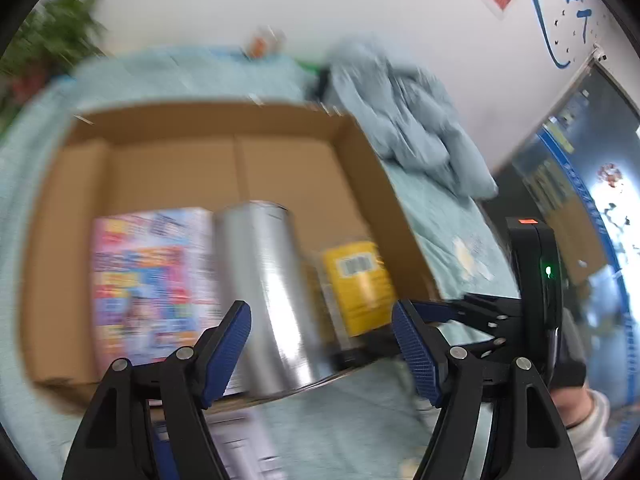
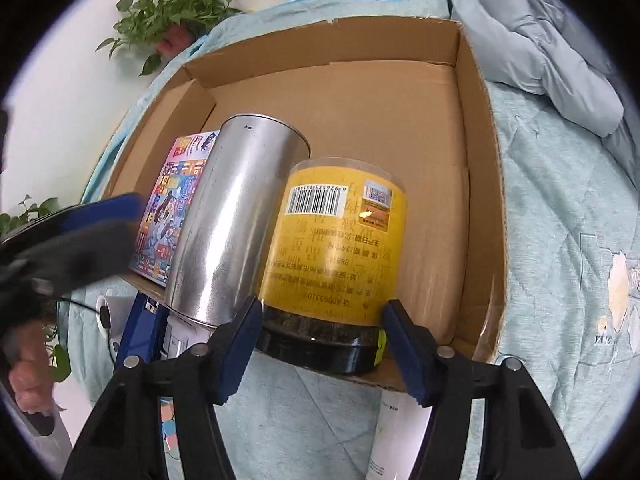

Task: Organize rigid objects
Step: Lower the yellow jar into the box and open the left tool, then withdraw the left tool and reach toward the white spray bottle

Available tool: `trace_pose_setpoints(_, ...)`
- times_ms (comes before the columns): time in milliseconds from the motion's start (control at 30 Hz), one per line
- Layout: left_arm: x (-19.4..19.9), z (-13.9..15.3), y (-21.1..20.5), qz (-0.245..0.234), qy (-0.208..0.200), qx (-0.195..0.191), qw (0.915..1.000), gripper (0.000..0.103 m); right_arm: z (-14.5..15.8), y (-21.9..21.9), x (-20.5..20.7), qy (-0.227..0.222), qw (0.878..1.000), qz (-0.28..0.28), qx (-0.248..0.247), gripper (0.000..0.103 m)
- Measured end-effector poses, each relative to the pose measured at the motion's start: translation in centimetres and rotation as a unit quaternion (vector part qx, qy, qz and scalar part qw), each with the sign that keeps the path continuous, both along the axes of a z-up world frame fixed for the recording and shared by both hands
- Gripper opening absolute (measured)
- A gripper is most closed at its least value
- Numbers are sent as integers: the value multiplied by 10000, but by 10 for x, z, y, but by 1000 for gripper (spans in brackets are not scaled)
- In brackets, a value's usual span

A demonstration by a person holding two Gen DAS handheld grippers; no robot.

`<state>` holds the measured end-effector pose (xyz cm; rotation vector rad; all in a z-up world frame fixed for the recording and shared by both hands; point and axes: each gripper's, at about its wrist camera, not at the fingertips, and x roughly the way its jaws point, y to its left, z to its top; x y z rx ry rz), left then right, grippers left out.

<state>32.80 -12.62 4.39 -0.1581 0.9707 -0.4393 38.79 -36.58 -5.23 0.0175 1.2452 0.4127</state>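
Note:
An open cardboard box (image 2: 448, 128) lies on a bed. Inside it, from left to right, are a colourful printed box (image 2: 168, 208), a silver metal tin (image 2: 232, 224) and a yellow-labelled jar with a black lid (image 2: 340, 248). The left wrist view is blurred and shows the printed box (image 1: 152, 280), the tin (image 1: 272, 292) and the jar (image 1: 360, 284). My left gripper (image 1: 322, 344) is open, with the tin's near end between its fingers. My right gripper (image 2: 320, 344) is open, its fingers on either side of the jar's black lid; I cannot tell whether they touch it.
A light green quilted bedspread (image 2: 568, 216) covers the bed. A grey-blue jacket (image 2: 540, 36) lies behind the box on the right. Potted plants (image 2: 172, 12) stand at the left by the white wall. Papers or flat boxes (image 2: 400, 432) lie under the grippers.

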Motion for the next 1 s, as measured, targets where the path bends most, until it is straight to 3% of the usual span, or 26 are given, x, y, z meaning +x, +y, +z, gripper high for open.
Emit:
trace_pose_setpoints(33,-10,6,8,174,-232,189,9994,74,4,0,-4,-66,10000,-35,11,60)
trace_pose_setpoints(100,-40,21,29,615,-907,676,9917,93,17,-3,-18,-348,9991,-63,246,61)
trace_pose_setpoints(167,-71,33,49,1045,-1559,1086,9762,102,36,-9,-43,-870,9954,-238,311,77)
trace_pose_setpoints(200,-86,36,58,1216,-1856,1246,9671,103,45,-12,-60,-1205,9917,-283,344,89)
trace_pose_setpoints(233,-104,39,65,1385,-2147,1459,9557,103,49,-15,-74,-1477,9878,-301,387,90)
trace_pose_setpoints(300,-127,36,78,1571,-2284,1659,9464,103,51,-22,-97,-1769,9831,-251,394,90)
trace_pose_setpoints(367,-147,28,86,1695,-2224,1635,9461,103,40,-29,-117,-1826,9823,-375,181,90)
trace_pose_setpoints(533,-180,2,94,1806,-1800,1177,9598,102,15,-28,-146,-1649,9833,-724,254,90)
trace_pose_setpoints(567,-188,-3,96,1775,-1765,1064,9623,95,13,-26,-154,-1704,9821,-768,241,90)
trace_pose_setpoints(600,-196,-8,96,1699,-1767,971,9646,70,12,-22,-162,-1822,9798,-810,179,90)
trace_pose_setpoints(633,-200,-11,94,1617,-1751,933,9667,52,13,-21,-167,-1891,9785,-808,128,82)
trace_pose_setpoints(667,-202,-14,90,1471,-1642,907,9712,15,14,-17,-174,-2000,9768,-763,53,67)
trace_pose_setpoints(700,-203,-18,86,1361,-1516,911,9748,4,15,-12,-180,-2093,9754,-686,-38,22)
trace_pose_setpoints(733,-207,-19,84,1323,-1495,948,9753,4,16,-4,-186,-2169,9742,-583,-241,7)
trace_pose_setpoints(767,-206,-20,79,1296,-1529,978,9748,4,17,0,-190,-2234,9728,-533,-288,7)
trace_pose_setpoints(800,-209,-19,76,1281,-1592,1016,9736,13,20,2,-195,-2320,9713,-491,-194,7)
trace_pose_setpoints(833,-211,-19,74,1275,-1632,1091,9722,27,24,5,-202,-2403,9694,-489,-106,13)
trace_pose_setpoints(867,-214,-18,72,1303,-1627,1166,9711,81,27,7,-206,-2481,9675,-479,-90,23)
trace_pose_setpoints(900,-216,-18,73,1376,-1636,1185,9697,98,28,8,-208,-2546,9659,-458,-96,63)
trace_pose_setpoints(933,-219,-18,75,1490,-1756,1063,9673,100,30,10,-211,-2661,9630,-430,-57,100)
trace_pose_setpoints(1000,-215,-23,74,1475,-1670,989,9698,102,35,8,-218,-2923,9549,-514,90,103)
